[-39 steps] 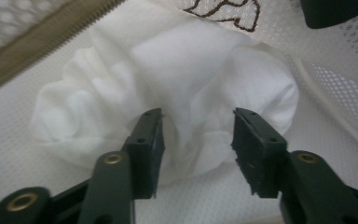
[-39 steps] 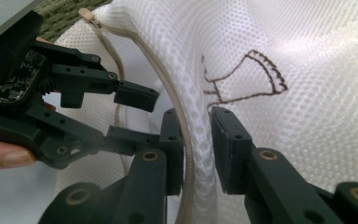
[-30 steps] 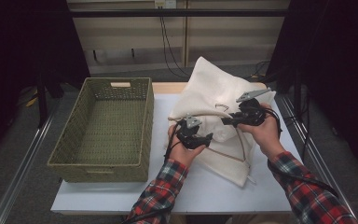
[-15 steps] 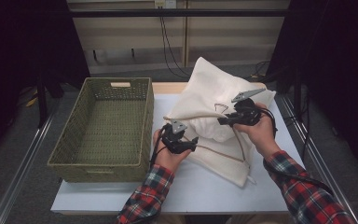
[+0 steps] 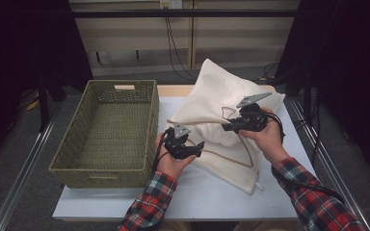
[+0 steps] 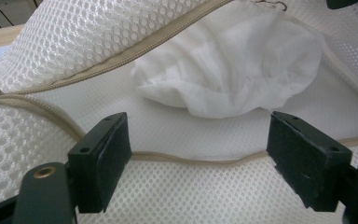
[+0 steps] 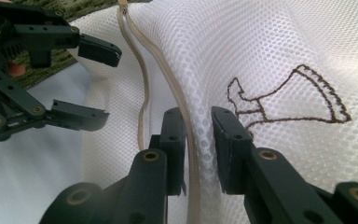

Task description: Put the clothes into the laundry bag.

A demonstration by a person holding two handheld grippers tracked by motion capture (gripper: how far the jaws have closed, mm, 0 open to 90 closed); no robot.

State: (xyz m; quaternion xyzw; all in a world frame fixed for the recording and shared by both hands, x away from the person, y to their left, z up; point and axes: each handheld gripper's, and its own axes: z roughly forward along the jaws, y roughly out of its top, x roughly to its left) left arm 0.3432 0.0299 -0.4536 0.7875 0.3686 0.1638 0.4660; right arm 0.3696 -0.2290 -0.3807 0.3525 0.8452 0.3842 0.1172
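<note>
A white mesh laundry bag [image 5: 212, 96] lies on the table with its beige zipper undone. My right gripper [image 5: 225, 126] is shut on the upper zipper edge and holds it lifted; in the right gripper view the jaws [image 7: 198, 135] pinch the zipper tape of the bag [image 7: 270, 56] beside a brown embroidered mark. My left gripper [image 5: 197, 148] stands open at the lower edge of the opening. Seen along the left gripper [image 6: 198, 163], the lower zipper runs between its wide jaws, and a crumpled white cloth [image 6: 228, 74] lies inside the bag [image 6: 74, 37]. The left gripper [image 7: 109, 84] also appears open in the right gripper view.
A green woven basket [image 5: 120, 83] stands on the left half of the white table [image 5: 197, 192], close to my left hand. The table's front edge runs below the forearms in plaid sleeves. Dark floor and metal rails flank both sides.
My left gripper has drawn back to the left, off the bag's middle to the lower edge of the opening. The right gripper has shifted slightly left while holding the upper edge.
</note>
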